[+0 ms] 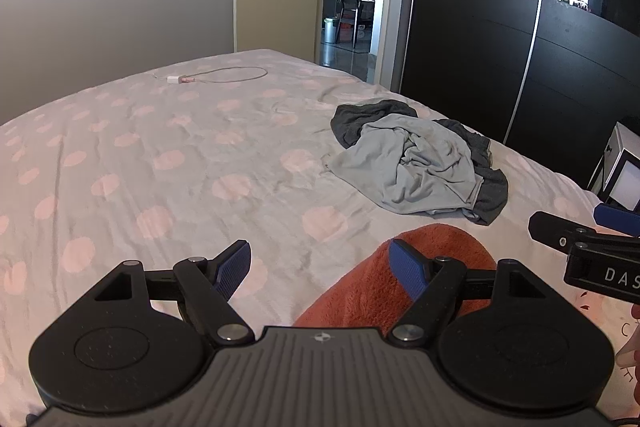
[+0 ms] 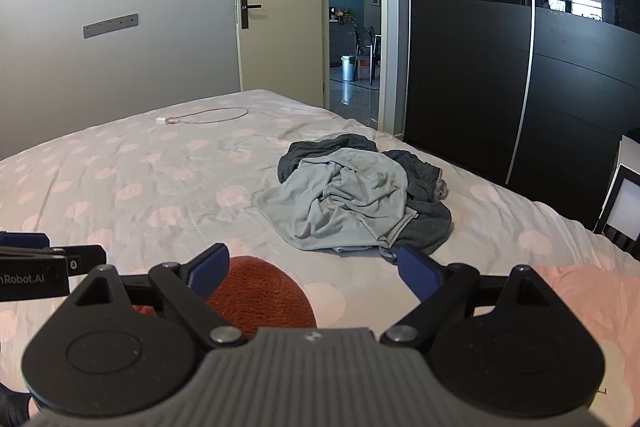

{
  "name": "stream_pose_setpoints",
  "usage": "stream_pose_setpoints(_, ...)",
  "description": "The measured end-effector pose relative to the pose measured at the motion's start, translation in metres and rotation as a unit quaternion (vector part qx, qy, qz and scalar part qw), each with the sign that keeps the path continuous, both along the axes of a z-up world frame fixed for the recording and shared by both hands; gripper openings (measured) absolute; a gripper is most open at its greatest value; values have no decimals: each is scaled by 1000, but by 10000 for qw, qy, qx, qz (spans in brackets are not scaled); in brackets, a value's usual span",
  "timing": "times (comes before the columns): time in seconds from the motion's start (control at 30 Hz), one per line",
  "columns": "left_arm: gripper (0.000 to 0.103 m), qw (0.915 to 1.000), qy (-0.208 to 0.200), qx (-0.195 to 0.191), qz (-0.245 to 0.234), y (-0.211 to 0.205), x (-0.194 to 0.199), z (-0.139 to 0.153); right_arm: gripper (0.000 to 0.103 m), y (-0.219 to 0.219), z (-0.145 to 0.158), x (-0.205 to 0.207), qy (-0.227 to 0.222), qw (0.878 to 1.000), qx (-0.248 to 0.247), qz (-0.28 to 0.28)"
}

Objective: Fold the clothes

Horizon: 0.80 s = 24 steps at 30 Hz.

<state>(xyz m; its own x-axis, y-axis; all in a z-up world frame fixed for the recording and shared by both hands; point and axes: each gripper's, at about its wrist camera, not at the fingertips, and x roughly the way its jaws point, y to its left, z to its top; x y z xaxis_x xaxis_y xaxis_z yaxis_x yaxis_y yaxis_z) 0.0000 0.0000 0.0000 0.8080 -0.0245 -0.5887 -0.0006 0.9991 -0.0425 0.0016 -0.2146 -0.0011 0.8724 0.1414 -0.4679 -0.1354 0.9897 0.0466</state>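
On a bed [image 1: 160, 155] covered by a pale sheet with pink dots, a crumpled heap of clothes [image 1: 420, 163] is seen toward the far right, well apart from both tongs. A light grey garment [image 2: 344, 203] lies bunched on top of a dark grey garment [image 2: 424, 223], so the shape of either piece cannot be made out, and no sleeve, hem or collar can be picked out with certainty. Nothing appears folded yet.

The left tongs [image 1: 322, 269] and the right tongs [image 2: 314, 267] are held side by side at the near edge, tilted downward, each spread wide with nothing between the pads; this is judged a ready stance ahead of a first reach. A rust-orange fleecy mass [image 1: 400, 275] sits just under the tongs, partly covered by them; what it is cannot be told. At the far end a white charger with looped cable [image 1: 216, 77] rests on the sheet.
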Motion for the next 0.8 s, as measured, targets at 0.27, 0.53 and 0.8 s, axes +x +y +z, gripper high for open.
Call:
stream_pose_setpoints(0.27, 90, 9999, 71, -119, -31, 0, -1, -1, 93, 2, 0, 2, -50, 9999, -39, 82)
stream_pose_setpoints(0.53, 90, 9996, 140, -231, -62, 0, -1, -2, 93, 3, 0, 2, -50, 9999, -29, 126)
stream_pose_setpoints(0.8, 89, 9997, 123, -151, -138, -1, -2, -1, 93, 4, -1, 1, -24, 9999, 8, 151)
